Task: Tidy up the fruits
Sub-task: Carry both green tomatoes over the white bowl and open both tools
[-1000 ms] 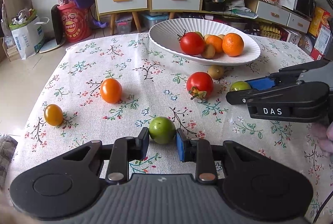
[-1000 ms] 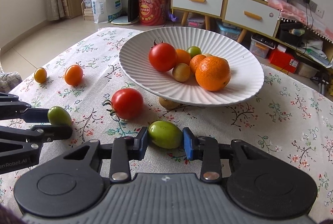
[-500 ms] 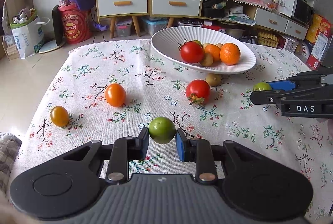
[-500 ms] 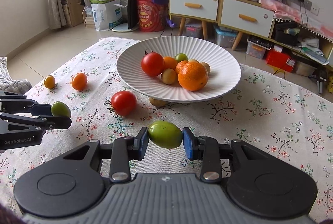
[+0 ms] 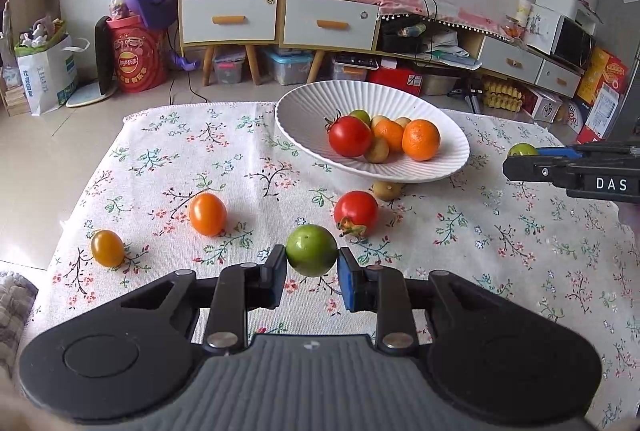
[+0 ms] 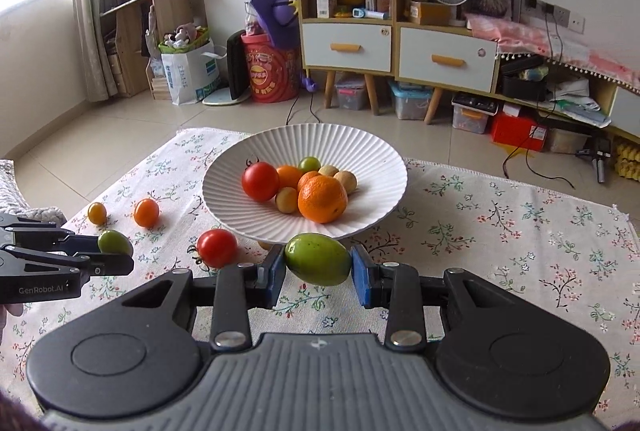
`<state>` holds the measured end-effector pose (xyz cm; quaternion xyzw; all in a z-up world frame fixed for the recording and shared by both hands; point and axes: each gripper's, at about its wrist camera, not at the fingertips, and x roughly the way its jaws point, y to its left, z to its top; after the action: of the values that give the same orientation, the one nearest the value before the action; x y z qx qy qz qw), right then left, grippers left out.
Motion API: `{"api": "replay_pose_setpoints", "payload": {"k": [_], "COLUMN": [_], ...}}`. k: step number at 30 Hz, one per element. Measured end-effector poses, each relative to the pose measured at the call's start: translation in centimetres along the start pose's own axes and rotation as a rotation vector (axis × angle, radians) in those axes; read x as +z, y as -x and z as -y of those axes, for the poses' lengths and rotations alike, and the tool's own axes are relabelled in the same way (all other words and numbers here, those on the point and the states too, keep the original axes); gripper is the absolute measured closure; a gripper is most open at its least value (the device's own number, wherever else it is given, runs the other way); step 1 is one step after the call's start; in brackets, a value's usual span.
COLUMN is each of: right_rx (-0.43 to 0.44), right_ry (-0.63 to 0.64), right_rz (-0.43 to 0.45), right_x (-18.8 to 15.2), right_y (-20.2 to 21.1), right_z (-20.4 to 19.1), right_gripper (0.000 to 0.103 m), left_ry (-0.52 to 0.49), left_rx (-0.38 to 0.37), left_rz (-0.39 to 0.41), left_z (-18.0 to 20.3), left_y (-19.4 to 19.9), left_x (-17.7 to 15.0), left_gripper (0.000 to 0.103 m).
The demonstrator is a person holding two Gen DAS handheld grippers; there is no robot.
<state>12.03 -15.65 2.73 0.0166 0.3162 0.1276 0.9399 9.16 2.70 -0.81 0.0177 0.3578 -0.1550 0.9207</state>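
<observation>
Jaws of both grippers clamp green tomatoes above open tablecloth point(image 5: 500, 243) near plate point(image 6: 372, 155).

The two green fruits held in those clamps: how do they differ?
The green fruit in the left gripper is round; the one in the right gripper is longer and egg-shaped. The left one is gripped across its round body; the right one lies sideways, clamped at its two ends. The right one looks the larger of the two. Both are green, smooth, pinched between blue pads and lifted clear of the tablecloth.
</observation>
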Motion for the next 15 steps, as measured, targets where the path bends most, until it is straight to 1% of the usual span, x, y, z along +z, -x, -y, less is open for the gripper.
{"api": "replay_pose_setpoints", "payload": {"k": [7, 10, 15], "right_rx": [-0.019, -0.028, -0.029], "right_ry": [-0.065, -0.079, -0.112], "right_rz": [0.038, 0.044, 0.039], "right_x": [1.3, 1.8, 2.6], "right_y": [-0.8, -1.4, -2.8], "right_z": [1.2, 1.8, 2.7], "right_gripper": [0.071, 0.071, 0.071], "left_ry": [-0.011, -0.014, -0.023], "left_rx": [-0.042, -0.064, -0.067], "left_rz": [0.025, 0.032, 0.045], "left_z": [0.7, 0.9, 1.1], "left_y": [-0.4, -1.3, -3.6], "left_x": [3.1, 4.6, 6.7], "left_gripper": [0.076, 0.076, 0.076]}}
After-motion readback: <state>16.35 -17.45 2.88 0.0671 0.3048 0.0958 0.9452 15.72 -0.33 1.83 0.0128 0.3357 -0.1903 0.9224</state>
